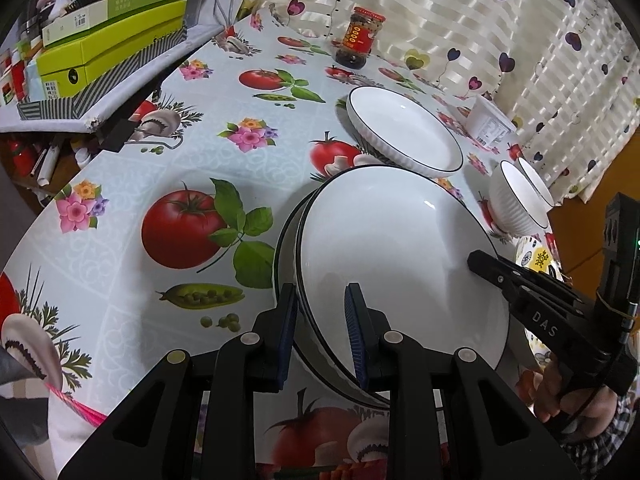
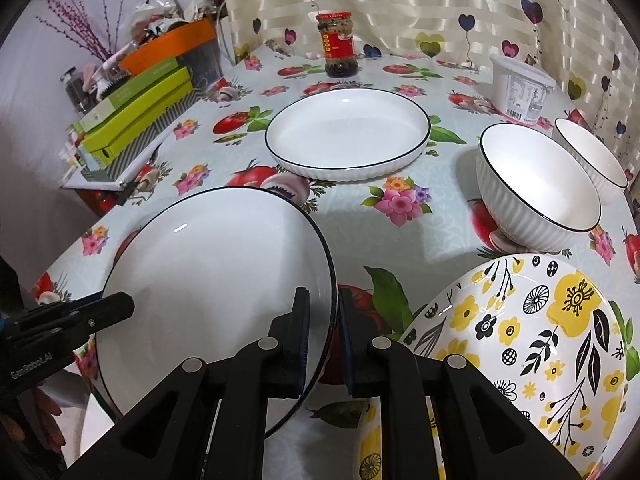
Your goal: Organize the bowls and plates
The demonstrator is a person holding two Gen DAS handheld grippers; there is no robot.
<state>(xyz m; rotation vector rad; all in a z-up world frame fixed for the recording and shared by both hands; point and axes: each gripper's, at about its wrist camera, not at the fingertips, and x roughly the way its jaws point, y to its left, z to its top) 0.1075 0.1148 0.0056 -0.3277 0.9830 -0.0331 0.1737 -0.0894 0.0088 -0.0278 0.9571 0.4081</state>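
A white plate with a thin black rim (image 1: 384, 248) (image 2: 216, 264) sits tilted on another like plate (image 1: 286, 240) near the table's front. My left gripper (image 1: 322, 332) straddles the near rim of the stack, jaws slightly apart around it. My right gripper (image 2: 324, 336) is closed on the top plate's right rim and shows in the left wrist view (image 1: 476, 260). A third white deep plate (image 1: 404, 132) (image 2: 348, 132) lies farther back. Two white ribbed bowls (image 2: 536, 184) (image 2: 592, 156) stand at the right. A yellow flowered plate (image 2: 532, 344) lies front right.
A sauce jar (image 2: 338, 44) stands at the back by the curtain. A white tub (image 2: 520, 92) sits back right. Stacked green boxes (image 2: 136, 116) on a striped tray fill the left side. The tablecloth (image 1: 180, 184) has tomato and flower prints.
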